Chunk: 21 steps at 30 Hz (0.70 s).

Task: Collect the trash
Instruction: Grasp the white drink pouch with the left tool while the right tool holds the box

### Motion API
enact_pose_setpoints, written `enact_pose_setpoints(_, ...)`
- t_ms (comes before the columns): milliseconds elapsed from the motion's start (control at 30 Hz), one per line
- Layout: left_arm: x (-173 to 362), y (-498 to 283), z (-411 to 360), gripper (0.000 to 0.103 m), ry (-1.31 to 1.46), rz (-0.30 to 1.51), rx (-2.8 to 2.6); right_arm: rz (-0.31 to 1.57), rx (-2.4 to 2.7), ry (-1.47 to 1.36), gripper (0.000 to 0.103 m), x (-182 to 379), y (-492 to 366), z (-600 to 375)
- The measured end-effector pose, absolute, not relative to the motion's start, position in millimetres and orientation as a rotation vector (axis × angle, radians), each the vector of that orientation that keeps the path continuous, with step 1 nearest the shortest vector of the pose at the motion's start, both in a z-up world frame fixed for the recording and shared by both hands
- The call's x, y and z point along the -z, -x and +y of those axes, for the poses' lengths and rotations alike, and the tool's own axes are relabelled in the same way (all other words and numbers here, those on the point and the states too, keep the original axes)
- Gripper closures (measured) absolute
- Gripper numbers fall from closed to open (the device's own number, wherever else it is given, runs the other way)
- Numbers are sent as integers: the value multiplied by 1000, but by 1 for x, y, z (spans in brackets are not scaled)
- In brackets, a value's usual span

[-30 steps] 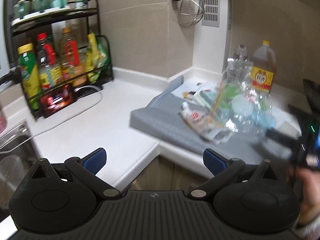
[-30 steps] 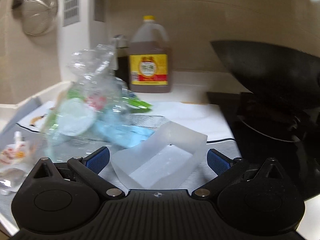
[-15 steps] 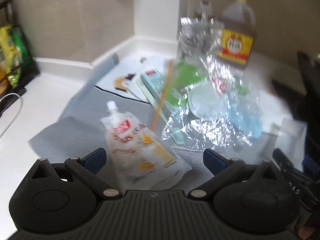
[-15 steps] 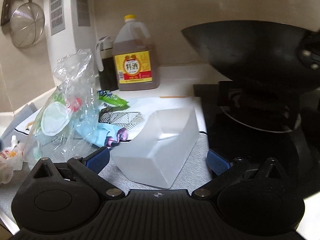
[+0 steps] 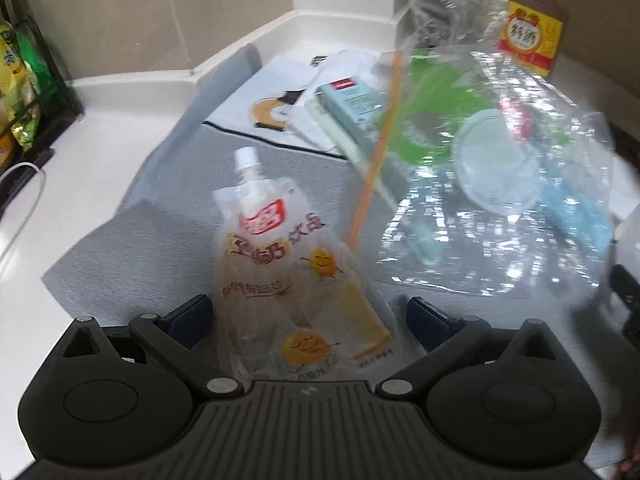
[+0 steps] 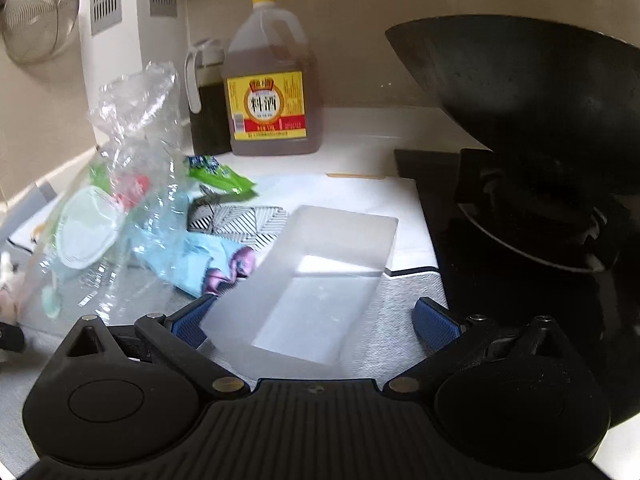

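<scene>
While a grey mat is spread over the counter, a clear plastic bag of rubbish is seen on it. A translucent tub is bracketed by the spread right gripper; a drink pouch is framed by the spread left gripper.

The left gripper hovers spread wide astride the drink pouch; the right gripper likewise gapes, seemingly untouching, well right of the pouch.
</scene>
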State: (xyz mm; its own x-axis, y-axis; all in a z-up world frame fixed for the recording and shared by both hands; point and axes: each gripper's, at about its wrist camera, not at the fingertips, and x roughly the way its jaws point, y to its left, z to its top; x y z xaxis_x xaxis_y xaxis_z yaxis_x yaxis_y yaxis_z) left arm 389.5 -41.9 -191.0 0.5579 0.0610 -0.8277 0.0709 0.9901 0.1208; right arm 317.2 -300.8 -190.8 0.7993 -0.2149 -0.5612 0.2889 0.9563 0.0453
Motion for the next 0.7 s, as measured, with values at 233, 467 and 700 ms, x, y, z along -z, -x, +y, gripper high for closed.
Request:
enact_pose_setpoints(233, 182, -386, -32, 14, -124, 984, 28, 669, 141, 12, 1, 193, -325, -300)
enact_pose_setpoints(467, 170, -357, -26, 20, -125, 945, 32, 600, 131, 35, 24, 191, -301, -304)
enact_pose_setpoints(700, 159, -324, -8, 14, -50, 903, 136, 545, 103, -28, 25, 178, -278, -312)
